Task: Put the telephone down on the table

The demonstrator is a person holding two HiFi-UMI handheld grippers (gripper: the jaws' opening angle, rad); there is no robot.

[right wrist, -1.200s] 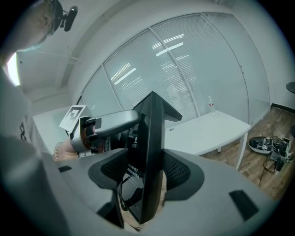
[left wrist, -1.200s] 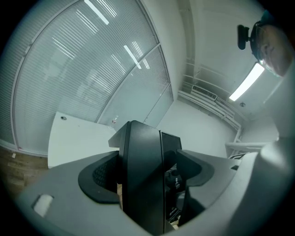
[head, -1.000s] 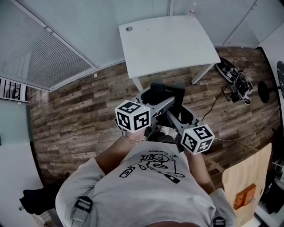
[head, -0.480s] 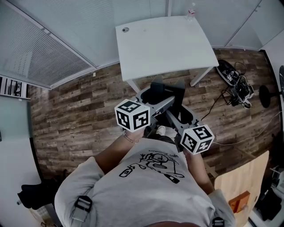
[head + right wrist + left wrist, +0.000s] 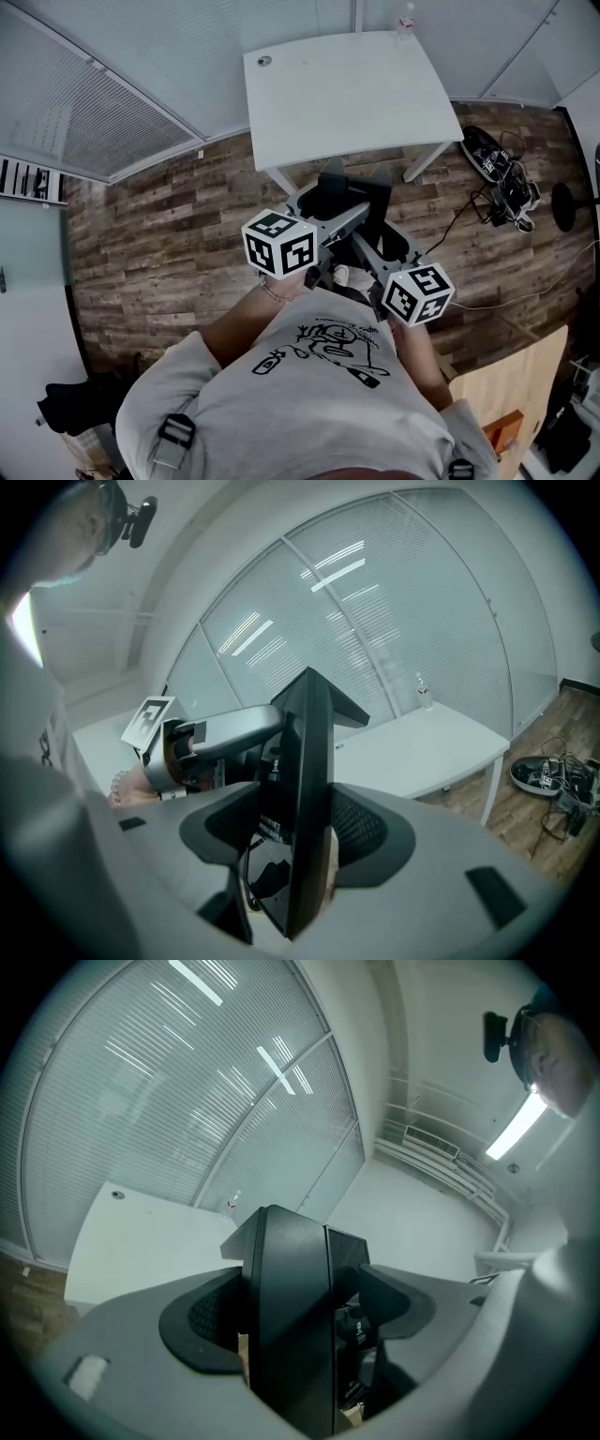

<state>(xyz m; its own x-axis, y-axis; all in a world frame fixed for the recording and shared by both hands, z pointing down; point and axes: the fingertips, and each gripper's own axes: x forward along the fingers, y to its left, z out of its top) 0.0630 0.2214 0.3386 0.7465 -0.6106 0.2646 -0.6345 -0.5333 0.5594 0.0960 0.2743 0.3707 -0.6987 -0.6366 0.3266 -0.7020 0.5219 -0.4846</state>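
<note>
Both grippers hold a black telephone (image 5: 349, 199) between them, in the air over the wood floor just in front of the white table (image 5: 347, 89). My left gripper (image 5: 323, 208) is shut on the phone's left side and my right gripper (image 5: 378, 211) on its right side. In the left gripper view the telephone (image 5: 291, 1316) stands edge-on between the padded jaws, with the table (image 5: 141, 1241) behind it. The right gripper view shows the telephone (image 5: 305, 799) clamped the same way, and the left gripper's marker cube (image 5: 150, 719) beyond it.
A small bottle (image 5: 405, 19) stands at the table's far edge, and a round cable hole (image 5: 265, 61) sits near its far left corner. Cables and a power strip (image 5: 502, 178) lie on the floor at right. A wooden board (image 5: 497, 394) leans at bottom right. Blinds cover the glass wall behind.
The grippers and telephone keep the same pose. Only the head view has shifted slightly.
</note>
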